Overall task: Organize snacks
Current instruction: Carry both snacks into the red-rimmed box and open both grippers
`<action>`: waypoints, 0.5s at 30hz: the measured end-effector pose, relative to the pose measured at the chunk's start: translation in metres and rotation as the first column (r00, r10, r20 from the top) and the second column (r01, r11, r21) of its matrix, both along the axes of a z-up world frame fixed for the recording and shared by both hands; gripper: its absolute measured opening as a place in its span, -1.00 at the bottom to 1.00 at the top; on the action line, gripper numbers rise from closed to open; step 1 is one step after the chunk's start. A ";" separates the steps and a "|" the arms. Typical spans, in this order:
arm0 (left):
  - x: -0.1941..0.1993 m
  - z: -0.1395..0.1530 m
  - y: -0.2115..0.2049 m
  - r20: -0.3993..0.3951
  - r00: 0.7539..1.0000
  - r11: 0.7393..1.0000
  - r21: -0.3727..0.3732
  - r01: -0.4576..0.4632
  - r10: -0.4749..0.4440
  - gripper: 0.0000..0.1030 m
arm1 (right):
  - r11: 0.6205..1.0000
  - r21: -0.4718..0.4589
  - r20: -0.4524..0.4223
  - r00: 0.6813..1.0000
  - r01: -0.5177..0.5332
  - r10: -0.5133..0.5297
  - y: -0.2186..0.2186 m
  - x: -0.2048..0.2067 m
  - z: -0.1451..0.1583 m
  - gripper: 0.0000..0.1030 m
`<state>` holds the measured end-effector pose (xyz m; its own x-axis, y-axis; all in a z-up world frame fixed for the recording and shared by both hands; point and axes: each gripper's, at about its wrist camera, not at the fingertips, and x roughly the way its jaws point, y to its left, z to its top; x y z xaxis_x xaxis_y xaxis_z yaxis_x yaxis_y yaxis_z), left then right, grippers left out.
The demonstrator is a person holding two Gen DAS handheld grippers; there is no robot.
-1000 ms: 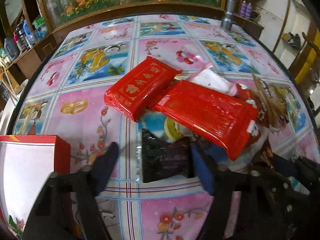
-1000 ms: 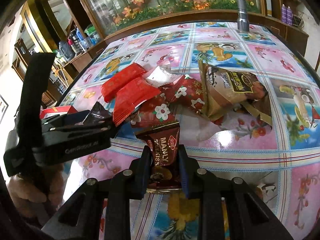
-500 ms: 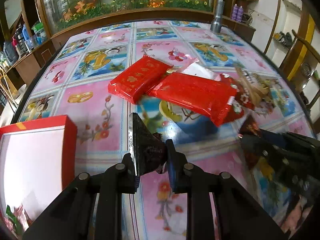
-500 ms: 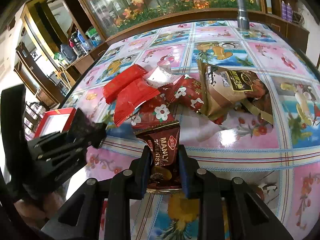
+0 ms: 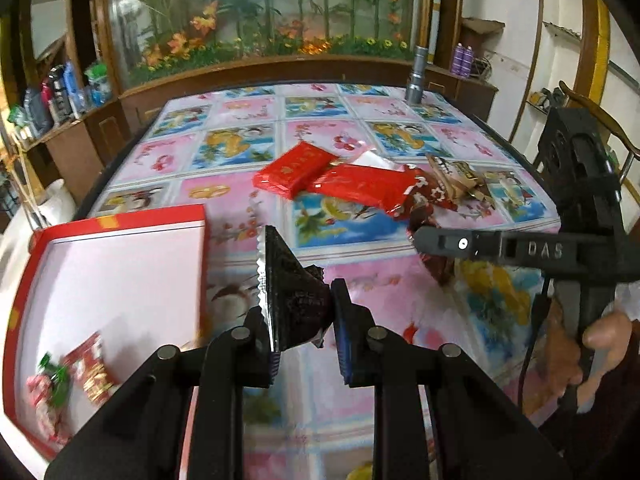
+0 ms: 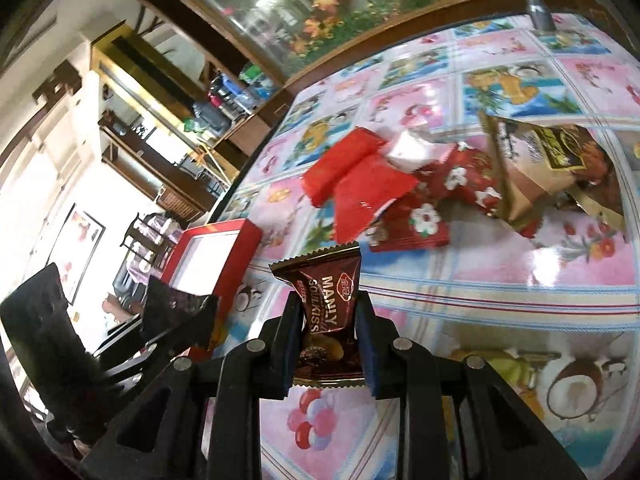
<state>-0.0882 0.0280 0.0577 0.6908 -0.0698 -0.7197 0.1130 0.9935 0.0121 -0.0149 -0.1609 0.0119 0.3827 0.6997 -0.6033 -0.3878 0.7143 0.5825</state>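
Far left in the left wrist view: red box [image 5: 120, 220], open-topped with a pale floor, a few small bright snack wrappers [image 5: 86, 372] lying blurred in its near corner. Just right of the box, raised above the patterned tablecloth [image 5: 240, 148]: left gripper [image 5: 302, 320], clamped on a dark candy packet [image 5: 292, 292], black and glossy, crimped silver edge standing upright, packet turned edge-on between the pads. Nothing between packet and box but bare cloth.

Further back, mid-table: heap of snacks. Two flat red foil packs [image 5: 296, 170] overlapping, a white wrapper [image 5: 372, 158] tucked behind them, a dark red flowered bag [image 5: 420, 196] next, then a brown-and-gold bag [image 5: 456, 178] at the heap's right end. Silver flashlight [image 5: 416, 76] standing upright at the far table edge, well apart from everything. Behind the table, a glass-fronted case with artificial flowers [image 5: 260, 24].

At right in that view: right gripper [image 5: 424, 240] seen side-on, reaching across in front of the heap, a hand [image 5: 588, 352] wrapped round its handle.

In the right wrist view, same order: left gripper [image 6: 180, 320] with its dark packet low at left, red box [image 6: 216, 248] just behind it. Centre: right gripper [image 6: 328, 320] closed tight on a brown chocolate wrapper [image 6: 324, 308], lettered "MANLY SOULKISS", crimped gold top edge up, a round sweet pictured lower down; wrapper upright and lifted clear of the cloth. Beyond and to the right, the same heap, red packs nearest the box, brown-and-gold bag farthest right.
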 end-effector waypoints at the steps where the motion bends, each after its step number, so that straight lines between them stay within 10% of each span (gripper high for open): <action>1: -0.004 0.000 0.005 0.006 1.000 1.000 0.006 -0.012 0.012 -0.62 | 1.000 -0.005 0.011 1.000 -0.005 0.005 0.003 -0.001 0.001 -0.49; 15: -0.037 0.003 0.094 0.092 0.967 0.968 0.063 -0.243 0.237 -0.62 | 0.981 0.080 0.134 0.977 -0.177 0.165 0.083 -0.024 0.020 -0.49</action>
<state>-0.1256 0.1217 0.0611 0.7387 0.1558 -0.6557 -0.1329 0.9875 0.0850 -0.0389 -0.0774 0.0318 0.3218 0.8109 -0.4888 -0.5743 0.5776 0.5801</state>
